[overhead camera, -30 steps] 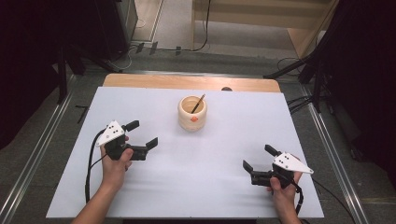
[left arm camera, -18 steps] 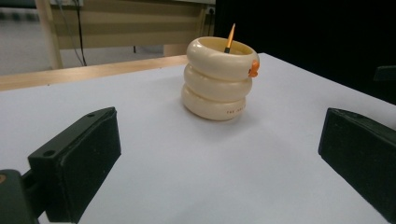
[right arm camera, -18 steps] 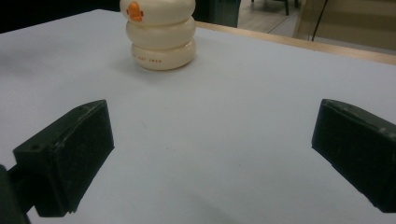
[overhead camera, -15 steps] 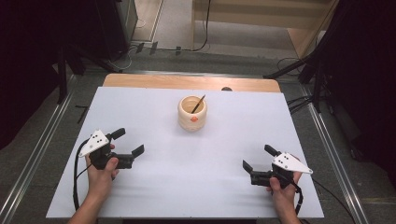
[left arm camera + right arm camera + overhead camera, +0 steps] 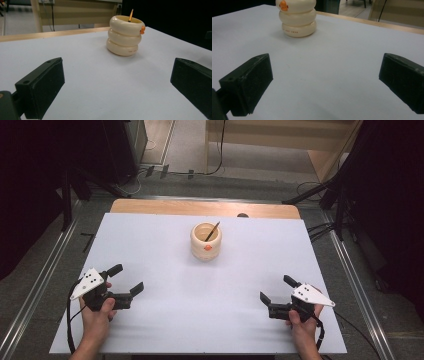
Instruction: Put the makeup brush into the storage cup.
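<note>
A cream ribbed holder made of three stacked rings stands at the table's middle back, with a small orange mark on its side and a thin brown stick leaning inside it. The holder is ahead of the left gripper's jaws, and the holder lies at the upper left in the right gripper view. My left gripper rests near the front left, open, nothing between its jaws. My right gripper sits near the front right, open and empty.
The white table top has a wooden strip along its far edge. Metal rails run down both sides of the table. Cables lie on the floor behind.
My left gripper has drawn back toward the front left corner of the table. The right gripper and the holder have stayed put.
</note>
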### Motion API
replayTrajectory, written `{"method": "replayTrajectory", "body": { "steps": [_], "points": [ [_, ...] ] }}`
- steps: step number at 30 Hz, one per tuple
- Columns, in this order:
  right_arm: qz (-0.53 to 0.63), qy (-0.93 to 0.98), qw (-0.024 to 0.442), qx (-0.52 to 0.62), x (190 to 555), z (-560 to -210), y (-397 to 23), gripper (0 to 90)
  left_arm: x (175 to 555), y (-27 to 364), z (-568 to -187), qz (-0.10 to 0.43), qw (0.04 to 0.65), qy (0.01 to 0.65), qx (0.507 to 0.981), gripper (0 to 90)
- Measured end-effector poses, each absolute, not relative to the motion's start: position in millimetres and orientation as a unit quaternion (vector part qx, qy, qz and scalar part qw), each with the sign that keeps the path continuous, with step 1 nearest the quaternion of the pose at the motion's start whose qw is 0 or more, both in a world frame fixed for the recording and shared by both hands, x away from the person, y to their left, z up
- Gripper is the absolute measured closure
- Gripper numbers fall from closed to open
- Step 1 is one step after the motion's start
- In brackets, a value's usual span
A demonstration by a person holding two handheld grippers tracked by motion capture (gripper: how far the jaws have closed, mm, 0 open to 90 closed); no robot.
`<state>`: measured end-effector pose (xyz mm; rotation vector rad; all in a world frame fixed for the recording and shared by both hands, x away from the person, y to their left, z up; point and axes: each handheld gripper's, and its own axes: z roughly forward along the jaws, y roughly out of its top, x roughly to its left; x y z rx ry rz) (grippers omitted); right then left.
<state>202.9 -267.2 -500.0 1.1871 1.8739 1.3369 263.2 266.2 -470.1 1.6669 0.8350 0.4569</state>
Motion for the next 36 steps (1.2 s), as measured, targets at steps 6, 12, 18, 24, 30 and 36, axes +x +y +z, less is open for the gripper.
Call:
{"method": "replayTrajectory", "body": {
  "steps": [6,12,18,24,30,36],
  "points": [
    [0.496,0.696,0.272,0.443,202.5,-500.1,-267.4,0.0,259.8,271.7,-470.7,0.201,0.571,0.356,0.712,0.0],
    [0.495,0.695,0.275,0.443,201.8,-499.5,-268.1,0.0,256.3,279.9,-472.1,0.204,0.568,0.359,0.712,0.0],
    [0.493,0.695,0.275,0.445,202.4,-500.4,-268.4,0.0,252.7,288.5,-473.9,0.206,0.566,0.369,0.708,0.0],
    [0.493,0.694,0.276,0.446,202.4,-500.7,-269.7,0.0,248.3,290.0,-474.5,0.217,0.557,0.364,0.714,0.0],
    [0.493,0.694,0.277,0.446,201.2,-500.6,-270.5,0.0,247.5,294.5,-473.6,0.218,0.555,0.366,0.714,0.0],
    [0.492,0.694,0.277,0.447,201.4,-500.5,-271.2,0.0,245.1,300.5,-474.0,0.224,0.553,0.37,0.712,0.0]
  ]
}}
